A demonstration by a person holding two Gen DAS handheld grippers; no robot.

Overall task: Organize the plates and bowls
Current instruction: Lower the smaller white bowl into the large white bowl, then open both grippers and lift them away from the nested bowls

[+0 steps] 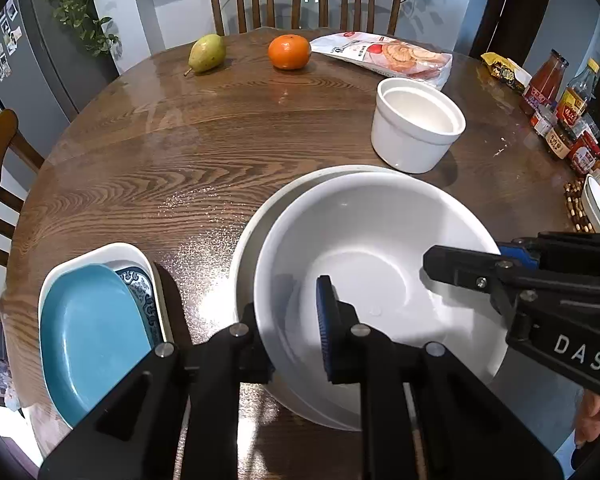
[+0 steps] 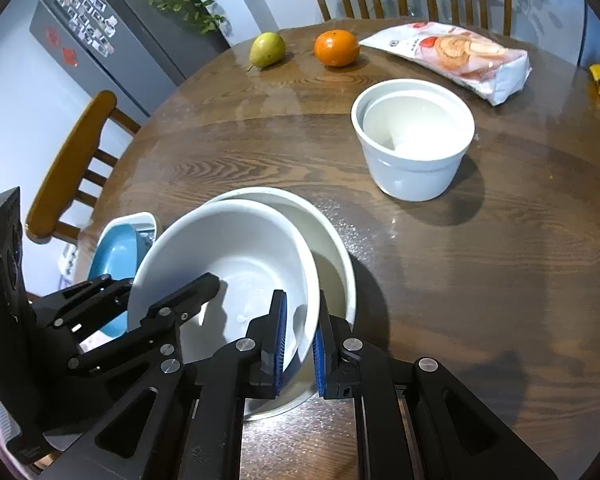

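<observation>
**Glazed white bowl pinched at both rims, half-seated in the bowl below**

White and slick, large upper bowl (image 2: 224,264) tilted inside a second, slightly wider white bowl (image 2: 332,248), both near the front edge of the wooden table (image 1: 180,160). Held from two sides: right gripper (image 2: 299,344) clamped on the upper bowl's near rim, one blue pad inside the wall and one outside; left gripper (image 1: 294,316) straddling the opposite rim, one finger inside, the other outside, apparently closed on it, though the outer pad's contact is hidden by the rim.

Likely trouble from here:

- Slipping on glaze. Thin rim, small pads, smooth ceramic; any twist between the two grips could lever the bowl out of one of them.
- Dropping onto the lower bowl. Already tilted, so letting go on one side first would bang rim against rim, risking chips.
- Dragging the lower bowl. Outer finger of the right gripper sits down in the gap between the two walls; lifting or shifting sideways could catch the lower bowl and slide it toward the table edge.
- Clipping neighbours. Stack of rectangular dishes, blue dish (image 1: 88,332) uppermost, just beside on the left; nested white ramekins (image 1: 418,124) further back, well apart.

Pear (image 1: 207,53), orange (image 1: 289,51) and snack bag (image 1: 388,56) far off, out of harm's way.
</observation>
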